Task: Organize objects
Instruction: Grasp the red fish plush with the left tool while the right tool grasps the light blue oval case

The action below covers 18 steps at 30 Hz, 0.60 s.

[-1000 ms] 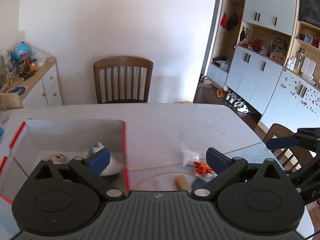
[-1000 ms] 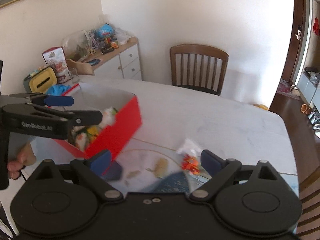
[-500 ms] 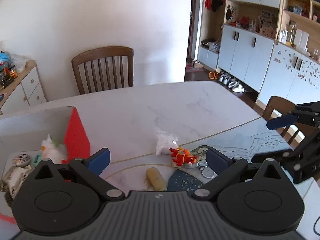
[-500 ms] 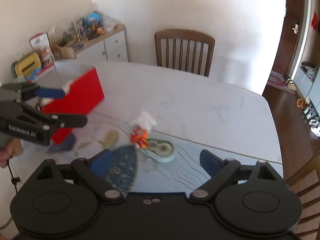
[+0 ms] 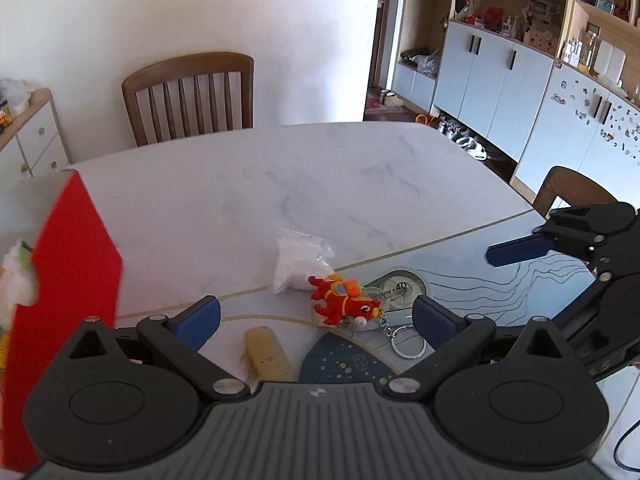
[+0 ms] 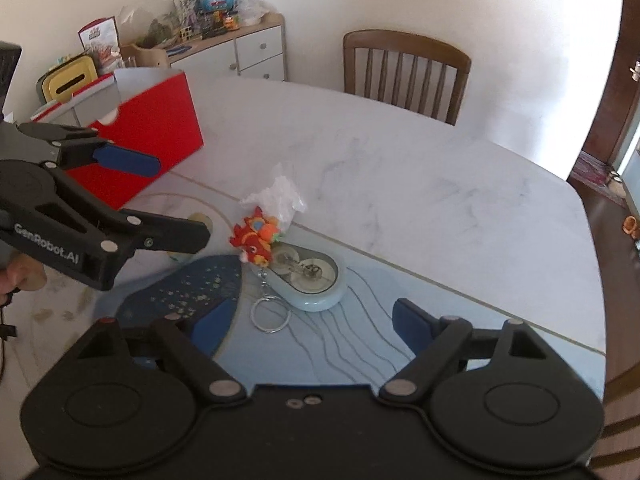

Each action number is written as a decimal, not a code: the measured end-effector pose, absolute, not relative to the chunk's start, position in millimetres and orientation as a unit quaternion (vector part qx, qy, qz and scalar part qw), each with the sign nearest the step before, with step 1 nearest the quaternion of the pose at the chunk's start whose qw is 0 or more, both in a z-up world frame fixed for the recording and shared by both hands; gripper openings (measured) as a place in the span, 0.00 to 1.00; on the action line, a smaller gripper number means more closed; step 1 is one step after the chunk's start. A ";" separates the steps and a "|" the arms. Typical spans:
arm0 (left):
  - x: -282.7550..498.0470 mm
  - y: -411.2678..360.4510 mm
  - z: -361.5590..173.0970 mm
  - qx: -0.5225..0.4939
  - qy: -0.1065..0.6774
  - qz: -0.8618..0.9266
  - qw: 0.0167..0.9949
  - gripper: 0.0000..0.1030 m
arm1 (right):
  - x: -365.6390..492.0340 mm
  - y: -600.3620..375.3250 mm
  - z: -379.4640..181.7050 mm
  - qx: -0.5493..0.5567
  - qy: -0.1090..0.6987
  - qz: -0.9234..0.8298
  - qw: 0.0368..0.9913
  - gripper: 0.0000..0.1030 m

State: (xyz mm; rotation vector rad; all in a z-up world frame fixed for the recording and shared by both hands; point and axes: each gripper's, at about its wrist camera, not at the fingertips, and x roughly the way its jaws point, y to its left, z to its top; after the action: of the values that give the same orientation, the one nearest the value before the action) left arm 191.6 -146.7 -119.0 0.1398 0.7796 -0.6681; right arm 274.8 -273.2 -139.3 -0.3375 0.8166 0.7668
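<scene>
A red plush keychain toy (image 5: pixel 344 304) (image 6: pixel 254 236) lies on the table beside a small white plastic bag (image 5: pixel 300 264) (image 6: pixel 276 196) and a pale blue tape dispenser (image 5: pixel 396 290) (image 6: pixel 312 276). A tan oblong object (image 5: pixel 266 354) lies near them. A red box (image 5: pixel 68 264) (image 6: pixel 156 128) with toys in it stands at the left. My left gripper (image 5: pixel 316 318) is open and empty just short of the toy. My right gripper (image 6: pixel 316 326) is open and empty, just short of the dispenser.
A blue patterned mat (image 6: pixel 188 292) covers the near table (image 5: pixel 280 184). A wooden chair (image 5: pixel 188 96) stands at the far side, another chair (image 5: pixel 568 192) at the right. A cluttered sideboard (image 6: pixel 224 40) and wall cabinets (image 5: pixel 500 72) line the room.
Both grippers have swung right, away from the red box, toward the plush toy and dispenser. The box has slid to the left edge of both views. Both stay open.
</scene>
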 end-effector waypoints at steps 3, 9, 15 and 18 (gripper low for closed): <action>196.4 -156.1 -126.7 0.063 0.381 -0.316 0.866 1.00 | 284.7 -271.5 -148.0 -0.161 0.389 0.367 0.829 0.84; 211.5 -168.5 -140.6 0.036 0.404 -0.312 0.859 0.99 | 302.8 -270.3 -159.9 -0.148 0.391 0.396 0.817 0.81; 220.9 -173.7 -152.4 0.015 0.429 -0.309 0.849 0.95 | 311.9 -270.3 -166.4 -0.138 0.389 0.433 0.801 0.77; 222.7 -177.4 -156.8 0.009 0.439 -0.310 0.843 0.85 | 316.4 -269.9 -168.4 -0.138 0.387 0.441 0.798 0.75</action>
State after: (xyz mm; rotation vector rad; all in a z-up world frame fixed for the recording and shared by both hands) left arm 222.7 -177.4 -156.8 0.0198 0.9264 -0.6553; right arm 316.4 -269.9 -168.4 -0.2956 0.8317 0.9469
